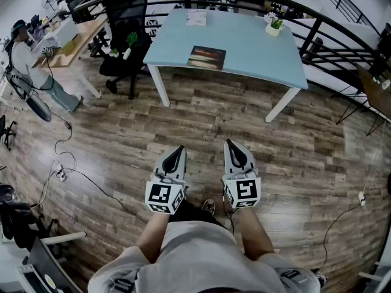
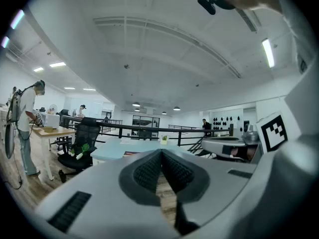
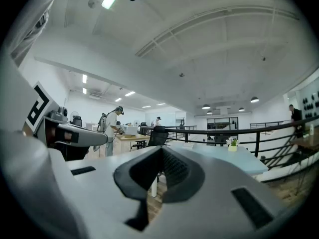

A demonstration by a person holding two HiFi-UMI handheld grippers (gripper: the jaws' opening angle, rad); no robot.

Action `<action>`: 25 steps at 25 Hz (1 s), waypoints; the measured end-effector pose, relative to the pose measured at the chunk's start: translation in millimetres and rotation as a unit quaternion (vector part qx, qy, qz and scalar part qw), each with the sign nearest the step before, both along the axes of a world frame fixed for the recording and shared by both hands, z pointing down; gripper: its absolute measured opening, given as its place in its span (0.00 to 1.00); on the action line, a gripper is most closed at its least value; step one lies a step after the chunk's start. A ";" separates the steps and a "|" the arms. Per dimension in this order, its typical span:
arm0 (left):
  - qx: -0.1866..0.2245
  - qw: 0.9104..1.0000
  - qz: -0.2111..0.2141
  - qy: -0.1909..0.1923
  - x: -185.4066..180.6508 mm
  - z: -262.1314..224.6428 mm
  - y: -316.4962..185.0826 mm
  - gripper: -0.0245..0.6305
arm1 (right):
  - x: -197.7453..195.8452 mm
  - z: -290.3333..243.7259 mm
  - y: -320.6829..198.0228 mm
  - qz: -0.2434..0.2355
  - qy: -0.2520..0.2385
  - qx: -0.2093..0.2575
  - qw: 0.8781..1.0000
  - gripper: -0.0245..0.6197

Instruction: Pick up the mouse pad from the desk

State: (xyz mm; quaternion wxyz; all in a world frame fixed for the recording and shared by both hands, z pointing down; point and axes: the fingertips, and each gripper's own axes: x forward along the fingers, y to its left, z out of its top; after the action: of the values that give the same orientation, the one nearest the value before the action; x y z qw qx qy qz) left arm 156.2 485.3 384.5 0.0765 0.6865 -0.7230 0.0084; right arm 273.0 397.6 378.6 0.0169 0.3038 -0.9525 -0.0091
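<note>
Plainly, the left gripper (image 1: 178, 150) and right gripper (image 1: 230, 144) jaws sit closed, empty. Best to approach the tabletop (image 1: 256, 47) first, opening them near the mouse pad (image 1: 206, 57).

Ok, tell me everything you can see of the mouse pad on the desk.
The mouse pad is a thin, dark rectangle with blurred orange and pale streaks printed across it. It lies flat on the light blue desk, close to the edge facing the person, left of the middle in the head view and slightly askew. Nothing rests on it; only the desk touches it.
</note>
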 end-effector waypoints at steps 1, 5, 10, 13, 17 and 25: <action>-0.001 1.000 0.001 -0.001 1.5 0.2 0.7 0.06 | 0.6 -0.9 3.5 -0.002 0.003 0.003 1.000 0.04; -0.008 1.000 0.010 0.000 2.0 4.7 -2.6 0.06 | -3.7 -0.9 10.8 -0.010 0.007 -0.002 1.000 0.04; -0.010 1.000 0.021 -0.003 -12.5 9.8 -9.8 0.06 | -21.1 5.2 10.8 -0.008 0.024 0.002 1.000 0.04; -0.017 0.999 0.036 -0.015 -28.0 13.1 -15.8 0.06 | -38.4 3.2 8.0 0.002 0.051 0.034 0.998 0.04; -0.030 0.997 0.065 -0.038 -49.7 15.9 -27.7 0.06 | -63.0 11.3 1.6 0.012 0.092 0.055 0.994 0.05; -0.016 0.994 0.097 -0.042 -95.9 13.8 -55.8 0.07 | -109.4 9.2 -12.8 0.030 0.083 0.047 0.995 0.08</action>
State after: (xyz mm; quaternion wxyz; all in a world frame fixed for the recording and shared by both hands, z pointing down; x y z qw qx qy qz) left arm 60.3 429.5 398.2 0.0560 0.7513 -0.6552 0.0563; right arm 163.6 384.8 387.7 0.0821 0.3312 -0.9367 -0.0781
